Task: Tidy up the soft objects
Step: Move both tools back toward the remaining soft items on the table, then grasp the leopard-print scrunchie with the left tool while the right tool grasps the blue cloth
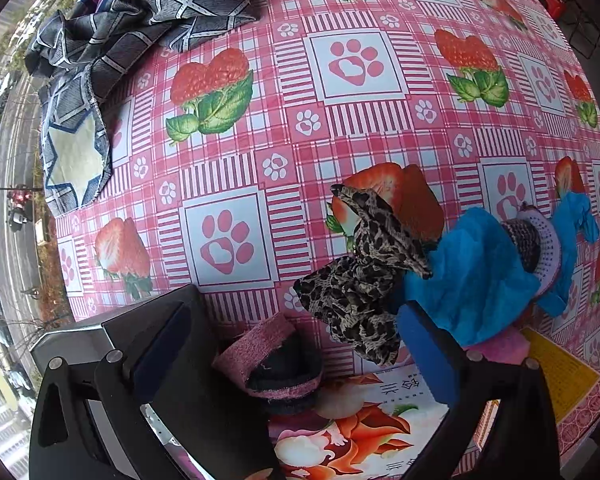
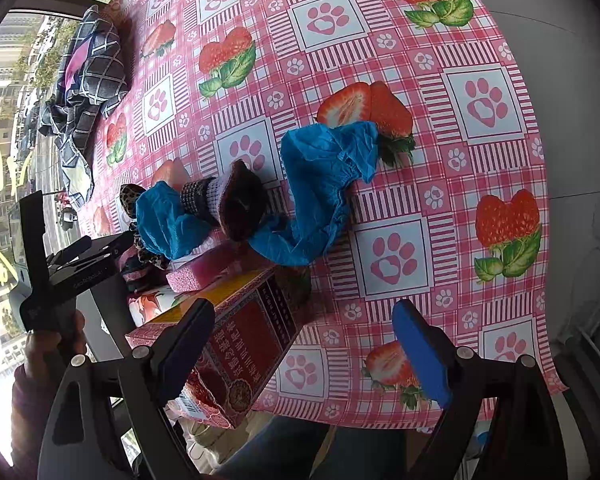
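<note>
Soft pile near front edge of surface (image 2: 480, 32): blue cloth (image 2: 320, 184), leopard fabric (image 1: 364, 280), dark knit item (image 2: 240, 204), pink-trimmed piece (image 1: 276, 364), all touching, partly atop red box (image 2: 244, 340). Left gripper (image 1: 292, 340) wide open, empty, pointed down over pink-trimmed piece, likely lined up for pick. Right gripper (image 2: 300, 344) wide open, empty, straddling box corner. Plaid bedding (image 1: 132, 28) well apart, possibly sorted already.

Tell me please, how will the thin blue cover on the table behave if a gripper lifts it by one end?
The blue cover looks thin and crumpled, so it will probably hang limp. It seems light, so it may lift easily. A dark knitted piece lies across its middle and may drag along or tumble off.
</note>
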Tool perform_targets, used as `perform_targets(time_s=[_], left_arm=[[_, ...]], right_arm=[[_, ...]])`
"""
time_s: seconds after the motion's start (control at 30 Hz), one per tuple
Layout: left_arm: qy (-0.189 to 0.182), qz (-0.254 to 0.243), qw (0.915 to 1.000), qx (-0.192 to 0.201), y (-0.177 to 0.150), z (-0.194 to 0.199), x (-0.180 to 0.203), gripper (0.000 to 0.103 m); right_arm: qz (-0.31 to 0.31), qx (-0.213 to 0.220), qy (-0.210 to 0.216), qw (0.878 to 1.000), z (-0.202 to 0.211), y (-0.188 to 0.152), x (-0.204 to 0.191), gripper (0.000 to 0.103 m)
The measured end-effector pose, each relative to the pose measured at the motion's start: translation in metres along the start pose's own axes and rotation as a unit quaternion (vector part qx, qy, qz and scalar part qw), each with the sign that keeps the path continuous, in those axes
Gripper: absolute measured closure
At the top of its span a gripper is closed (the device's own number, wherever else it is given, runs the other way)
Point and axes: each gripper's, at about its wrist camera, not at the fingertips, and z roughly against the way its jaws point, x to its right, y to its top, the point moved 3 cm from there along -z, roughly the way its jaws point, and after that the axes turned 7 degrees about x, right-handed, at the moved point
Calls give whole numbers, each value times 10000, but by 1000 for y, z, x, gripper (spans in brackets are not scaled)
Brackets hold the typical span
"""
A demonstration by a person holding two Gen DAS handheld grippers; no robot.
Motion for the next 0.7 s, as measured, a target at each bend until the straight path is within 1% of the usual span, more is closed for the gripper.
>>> perform_targets(time_s=[0.07,0.13,0.23,0.33,0.4,0.53,0.57,0.6,0.67,0.7], left_arm=[[-40,-16,9999,-123,3,-8,4,0],[7,-53,9997,-236,5,-15,7,0],[98,-148,9993,-343,8,-24,12,0],[107,-240,9986,-450,10,-34,17,1],[115,-270,9982,-531,11,-42,20,4],[132,-289,9974,-650,12,-55,28,9],[112,-272,9972,-686,10,-60,28,13],[70,-243,9970,-731,9,-64,28,20],[-79,-137,9969,-777,7,-66,29,27],[-191,-104,9967,-782,5,-66,29,37]], right_arm=[[53,-22,-72,10000,-8,5,0,12],[134,-17,-191,9997,-17,10,0,12],[352,12,-452,9984,-32,18,0,12],[619,-12,-723,9955,-50,24,0,12],[762,-48,-863,9933,-62,27,0,12],[1022,-35,-976,9900,-85,32,-5,12],[1132,-15,-1081,9877,-91,33,-7,12],[1233,10,-1184,9853,-96,34,-9,12],[1351,40,-1285,9825,-105,35,-10,12],[1383,58,-1333,9814,-108,35,-11,12]])
